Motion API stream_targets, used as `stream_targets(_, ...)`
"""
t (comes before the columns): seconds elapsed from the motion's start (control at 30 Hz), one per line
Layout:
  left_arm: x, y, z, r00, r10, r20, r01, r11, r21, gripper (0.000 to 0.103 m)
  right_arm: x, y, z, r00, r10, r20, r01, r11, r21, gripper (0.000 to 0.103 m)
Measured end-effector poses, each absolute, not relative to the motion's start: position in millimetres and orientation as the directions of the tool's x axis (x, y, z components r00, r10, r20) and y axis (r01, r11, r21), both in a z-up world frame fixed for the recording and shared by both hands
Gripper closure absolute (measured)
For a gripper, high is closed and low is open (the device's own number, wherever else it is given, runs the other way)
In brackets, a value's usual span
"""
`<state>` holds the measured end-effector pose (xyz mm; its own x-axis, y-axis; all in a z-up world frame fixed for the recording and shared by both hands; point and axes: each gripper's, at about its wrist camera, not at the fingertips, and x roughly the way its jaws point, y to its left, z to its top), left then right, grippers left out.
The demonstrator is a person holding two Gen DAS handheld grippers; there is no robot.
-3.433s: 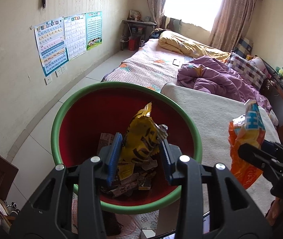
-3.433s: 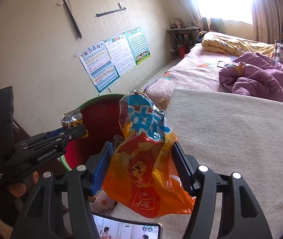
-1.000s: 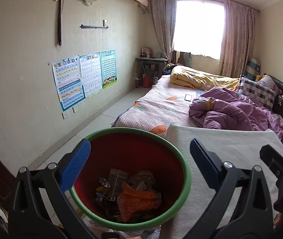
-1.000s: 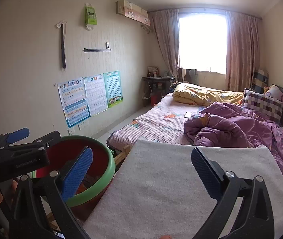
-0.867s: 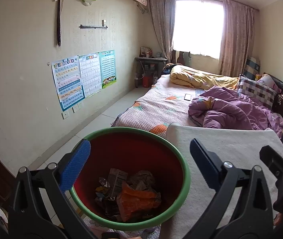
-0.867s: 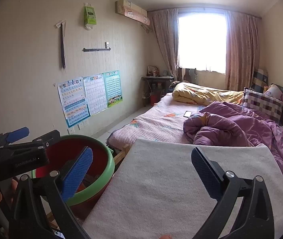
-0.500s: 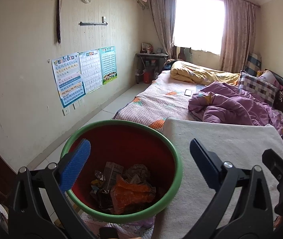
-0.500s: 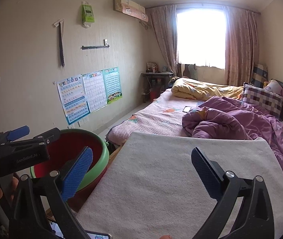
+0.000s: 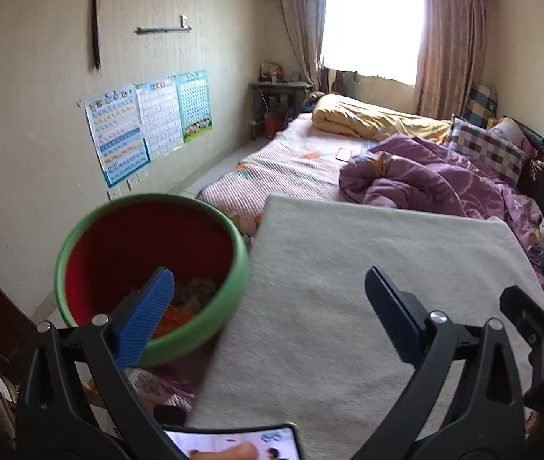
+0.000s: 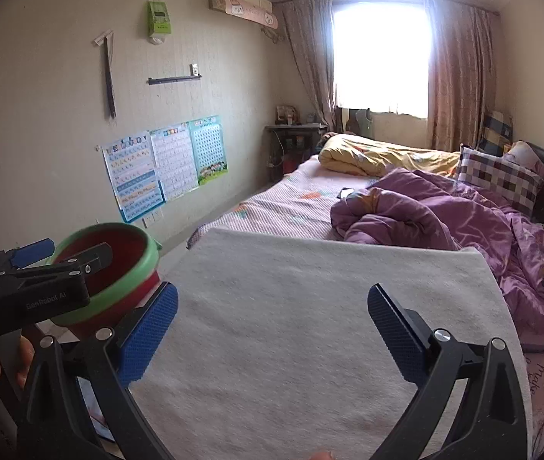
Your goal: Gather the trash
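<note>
**Grey mat bare, both hands empty, bin sitting right at the edge**

Grey felt mat on the worktop is the closest thing in both views, and I can't spot a single wrapper on it. Left hand-held gripper is spread wide with nothing between its blue pads; right hand-held gripper is just as wide and just as empty. A phone with a lit screen pokes in at the near edge of the mat.

Just left of the mat is the bin, red inside with a green rim. The trash is already down in it, an orange wrapper and some crumpled bits, partly hidden behind the left pad. The bin stands upright, mouth up, long axis vertical.

What could go wrong, as I see it: the left pad hangs over the rim, so a careless sweep sideways could clip the rim and tip the bin, spilling the lot onto the floor. It sits hard against the mat's edge, so there's not much slack.

Farther back is the bed with a purple quilt. No trash visible there.
</note>
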<state>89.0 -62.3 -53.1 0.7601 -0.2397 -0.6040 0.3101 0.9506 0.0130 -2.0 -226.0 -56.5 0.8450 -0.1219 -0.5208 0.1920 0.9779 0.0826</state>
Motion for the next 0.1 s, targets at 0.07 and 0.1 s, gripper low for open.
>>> stream_targets(0.07,82.0,-84.9,-72.9,0.712,-0.268,-0.649,0.34,0.94,-0.016,0.005,-6.0,-255.6,-79.0,0.791,-0.165,-0.589,0.258,0.963,0.077,0.007)
stream_targets(0.1,79.0,-98.6,-85.5,0.683,-0.281,-0.674,0.354,0.935,-0.031,0.005,-6.6,-269.6,-91.3,0.765,-0.18,-0.618,0.29,0.953,0.081,0.007)
